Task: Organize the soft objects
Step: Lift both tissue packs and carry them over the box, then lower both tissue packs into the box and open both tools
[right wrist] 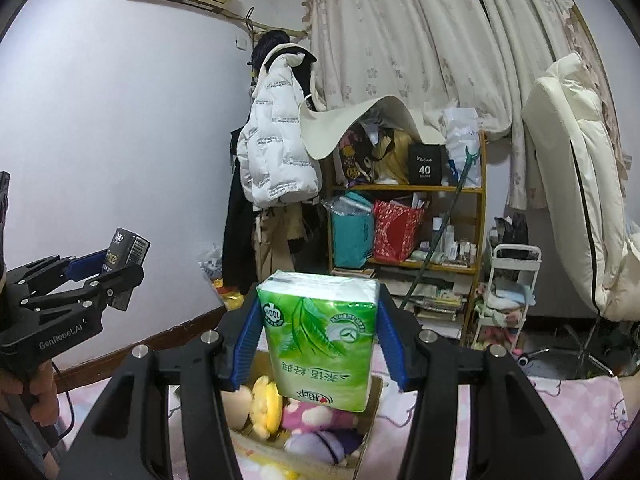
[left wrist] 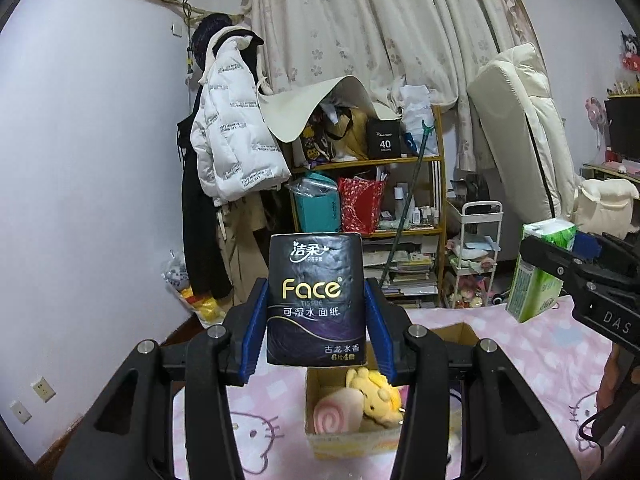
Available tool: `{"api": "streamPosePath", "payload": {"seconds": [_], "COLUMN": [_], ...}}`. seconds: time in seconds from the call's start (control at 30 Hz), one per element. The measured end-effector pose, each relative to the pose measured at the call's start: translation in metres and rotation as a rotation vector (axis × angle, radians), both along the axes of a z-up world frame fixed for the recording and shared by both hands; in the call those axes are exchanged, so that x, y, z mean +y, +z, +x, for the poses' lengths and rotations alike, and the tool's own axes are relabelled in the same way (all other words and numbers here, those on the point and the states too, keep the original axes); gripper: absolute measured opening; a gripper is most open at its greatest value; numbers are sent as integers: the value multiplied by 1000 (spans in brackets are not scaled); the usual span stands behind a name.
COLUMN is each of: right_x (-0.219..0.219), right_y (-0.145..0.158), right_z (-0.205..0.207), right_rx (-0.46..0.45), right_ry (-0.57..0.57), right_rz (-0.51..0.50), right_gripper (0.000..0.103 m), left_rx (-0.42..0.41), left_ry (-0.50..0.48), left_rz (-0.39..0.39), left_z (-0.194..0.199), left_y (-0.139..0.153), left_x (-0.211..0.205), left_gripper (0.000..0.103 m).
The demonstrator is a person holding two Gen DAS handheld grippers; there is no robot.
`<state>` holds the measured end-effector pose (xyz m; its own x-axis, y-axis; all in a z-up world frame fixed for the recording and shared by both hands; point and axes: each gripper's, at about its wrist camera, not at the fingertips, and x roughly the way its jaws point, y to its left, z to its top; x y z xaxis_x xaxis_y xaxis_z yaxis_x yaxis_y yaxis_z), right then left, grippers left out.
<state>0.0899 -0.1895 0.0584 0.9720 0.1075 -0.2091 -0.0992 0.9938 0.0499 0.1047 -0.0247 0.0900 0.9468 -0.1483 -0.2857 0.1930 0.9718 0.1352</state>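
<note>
Two tissue packs aloft above a cardboard box (left wrist: 316, 432) on the Hello Kitty bedspread (left wrist: 532, 344). Left gripper (left wrist: 316, 320) clamped on a black "Face" tissue pack (left wrist: 316, 300), blue pads (left wrist: 256, 328) pressed against its two narrow sides, pack upright and lifted clear of the box. Right gripper (right wrist: 318, 336) pinching a green tissue pack (right wrist: 320, 340) the same way, label upside down, lower end hanging over the box's open top. Inside the box, plush toys: a yellow one (left wrist: 380, 392) beside a pink swirl-patterned one (left wrist: 336, 414) in the left wrist view, a pink spotted one (right wrist: 316, 418) and a purple one (right wrist: 320, 442) visible from the right wrist.

Likely light and compressible, both packs: film-wrapped paper, slick on the outside, yielding under pressure. Green wrapper slightly creased where the pads bite, suggesting a hold that squeezes rather than slips. Best purchase probably across the narrow sides near mid-height, as now; a grasp near one end apt to let the pack swing or slide out of the glossy film. No fragility to speak of; a short drop onto the toys unlikely to harm anything.

Behind, a cluttered wooden shelf (left wrist: 400, 160), a white puffer jacket (left wrist: 232, 128), drawn curtains (left wrist: 360, 20).
</note>
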Motion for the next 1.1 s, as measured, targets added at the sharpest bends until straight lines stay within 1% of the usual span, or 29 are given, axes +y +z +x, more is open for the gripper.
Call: {"api": "streamPosePath", "payload": {"seconds": [0.1,0.23,0.37,0.57,0.77,0.87,1.0,1.1], "right_x": [0,1,3,3,-2,-3,-4,-5], "right_y": [0,-6,-19,-43,-62,-70,-79,-85], "right_z": [8,18,27,39,52,58,62,65], "right_rx": [-13,-13,3,33,64,85,107,121], "right_ry": [-1,-1,3,-4,-3,1,9,21], "right_rz": [4,-6,-5,-10,10,23,18,38], "right_gripper": [56,56,56,56,56,56,57,57], "left_rx": [-8,9,43,74,138,185,202,238], "left_ry": [-2,1,2,-3,-9,-28,-22,-44], "left_rz": [7,2,2,6,-10,-61,-37,-58], "left_z": [7,18,29,41,54,60,65,70], "left_y": [-3,-15,-28,-45,-66,-76,-87,-95], "left_x": [-5,-7,-9,-12,-12,-9,-12,-14], "left_gripper": [45,45,45,45,45,45,45,45]}}
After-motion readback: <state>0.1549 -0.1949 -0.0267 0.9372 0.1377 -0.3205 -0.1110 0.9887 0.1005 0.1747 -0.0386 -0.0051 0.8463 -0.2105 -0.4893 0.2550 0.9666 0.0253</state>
